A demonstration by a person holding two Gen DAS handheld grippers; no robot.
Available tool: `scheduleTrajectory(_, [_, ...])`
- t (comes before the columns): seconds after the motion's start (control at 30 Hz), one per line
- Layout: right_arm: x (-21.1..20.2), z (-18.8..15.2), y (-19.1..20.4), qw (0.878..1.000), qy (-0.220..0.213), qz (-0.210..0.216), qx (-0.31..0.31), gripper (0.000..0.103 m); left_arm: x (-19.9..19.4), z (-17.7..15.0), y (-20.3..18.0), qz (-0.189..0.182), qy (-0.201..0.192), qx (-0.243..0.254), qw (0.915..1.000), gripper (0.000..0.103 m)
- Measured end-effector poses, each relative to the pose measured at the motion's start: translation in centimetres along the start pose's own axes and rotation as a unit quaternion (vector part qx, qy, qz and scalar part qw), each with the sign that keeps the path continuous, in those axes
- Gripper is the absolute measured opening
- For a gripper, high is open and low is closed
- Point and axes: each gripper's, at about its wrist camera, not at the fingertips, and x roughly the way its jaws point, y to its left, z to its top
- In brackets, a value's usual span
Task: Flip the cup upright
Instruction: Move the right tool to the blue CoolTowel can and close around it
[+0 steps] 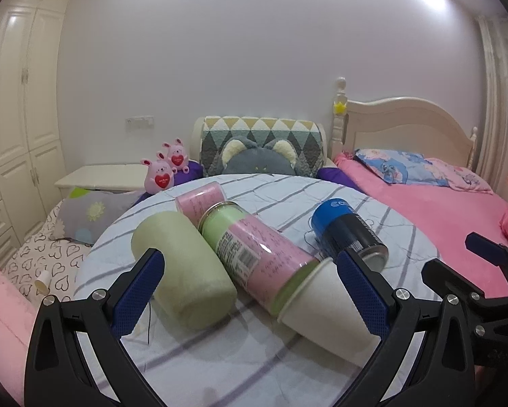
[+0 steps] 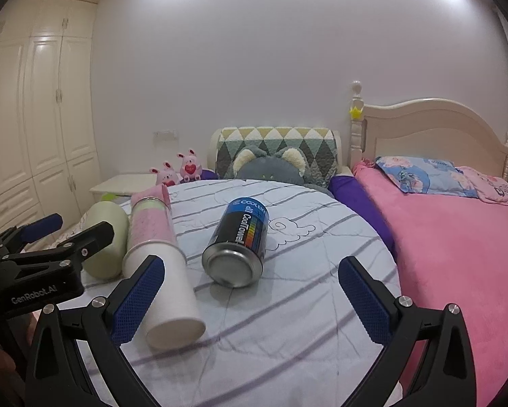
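A white paper cup (image 1: 325, 302) lies on its side on the round table's striped cloth (image 1: 240, 366), its mouth slipped over the end of a pink-and-green canister (image 1: 254, 254). In the right wrist view the cup (image 2: 170, 298) lies with its base toward me. My left gripper (image 1: 250, 291) is open, the cup's base just inside its right finger. My right gripper (image 2: 250, 295) is open and empty, the cup beside its left finger. The right gripper also shows in the left wrist view (image 1: 474, 264), and the left gripper in the right wrist view (image 2: 70, 234).
A pale green roll (image 1: 182, 271) and a pink roll (image 1: 199, 200) lie left of the canister. A blue-and-black Cool Towel can (image 2: 238, 247) lies on its side at mid table. A pink bed (image 2: 457, 254) is at the right, plush toys (image 1: 164, 169) behind.
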Motion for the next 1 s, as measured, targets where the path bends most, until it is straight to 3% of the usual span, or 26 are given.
scheduleTrajectory(0.27, [4.8,2.6,-0.5,0.998,0.061,0.013,0.01,0.103,3.6,2.7,0.3,-0.001,0.031,0.013,0.9994,0.103])
scheduleTrajectory(0.5, [9.2,4.9,-0.4,0.993,0.117,0.021,0.002,0.103,7.5,4.7,1.1,0.006,0.082,0.013,0.9965,0.103])
scheduleTrajectory(0.7, [13.9,6.0,-0.9,0.98,0.191,0.048,0.011,0.103,9.4,5.7,1.8,0.013,0.094,0.014,0.9953,0.103])
scheduleTrajectory(0.93, [18.1,4.9,0.3,0.958,0.28,0.051,-0.023,0.102,10.9,5.9,3.2,0.021,0.108,0.002,0.9939,0.103])
scheduleTrajectory(0.97, [18.5,4.7,0.4,0.954,0.293,0.055,-0.024,0.101,11.2,5.9,3.4,0.023,0.114,-0.001,0.9933,0.103])
scheduleTrajectory(1.0, [18.8,4.4,0.5,0.95,0.305,0.059,-0.024,0.091,11.4,5.8,3.6,0.025,0.12,-0.004,0.9925,0.103])
